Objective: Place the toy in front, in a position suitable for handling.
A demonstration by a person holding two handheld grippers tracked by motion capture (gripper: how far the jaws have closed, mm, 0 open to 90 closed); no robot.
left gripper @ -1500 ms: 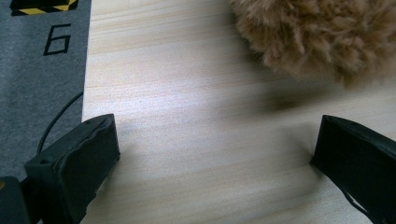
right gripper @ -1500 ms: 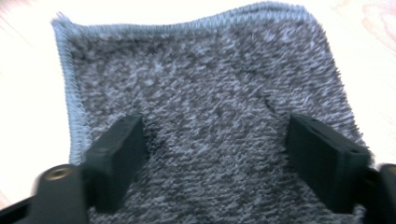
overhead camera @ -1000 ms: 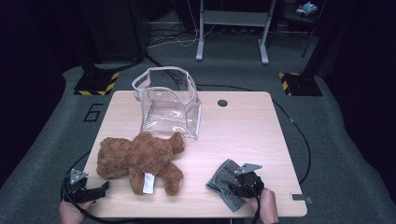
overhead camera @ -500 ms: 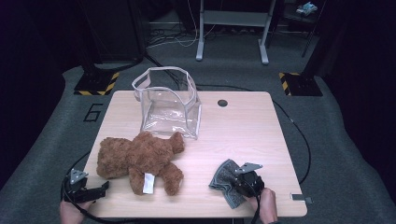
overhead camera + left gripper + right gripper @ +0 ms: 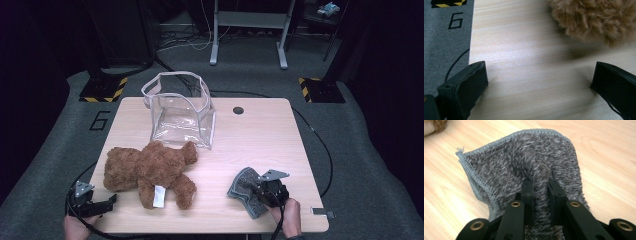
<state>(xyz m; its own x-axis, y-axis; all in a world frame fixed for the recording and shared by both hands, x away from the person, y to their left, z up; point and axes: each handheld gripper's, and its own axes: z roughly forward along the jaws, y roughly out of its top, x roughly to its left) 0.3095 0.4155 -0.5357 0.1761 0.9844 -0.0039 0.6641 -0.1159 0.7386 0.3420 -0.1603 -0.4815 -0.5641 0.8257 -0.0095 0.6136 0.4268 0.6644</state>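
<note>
A grey knitted cloth (image 5: 243,186) with a stitched edge lies near the front right of the wooden table (image 5: 260,135). My right gripper (image 5: 256,193) is shut on it. Its jaws have just been closing, and in the right gripper view a raised fold of the cloth (image 5: 524,162) is pinched between the right gripper's (image 5: 541,187) pads. A brown teddy bear (image 5: 150,167) lies face down at the front left. My left gripper (image 5: 107,204) rests open at the table's front left corner. In its own view the left gripper (image 5: 539,75) holds nothing, and the bear's fur (image 5: 596,20) lies ahead.
A clear plastic bag-like container (image 5: 180,110) with a white rim stands open behind the bear. A small round black hole (image 5: 238,110) marks the table's back. Grey floor with a painted "6" (image 5: 101,120) lies left of the table.
The grey cloth looks slightly more gathered at the right gripper. The bear, the container and the left gripper have kept their places.
</note>
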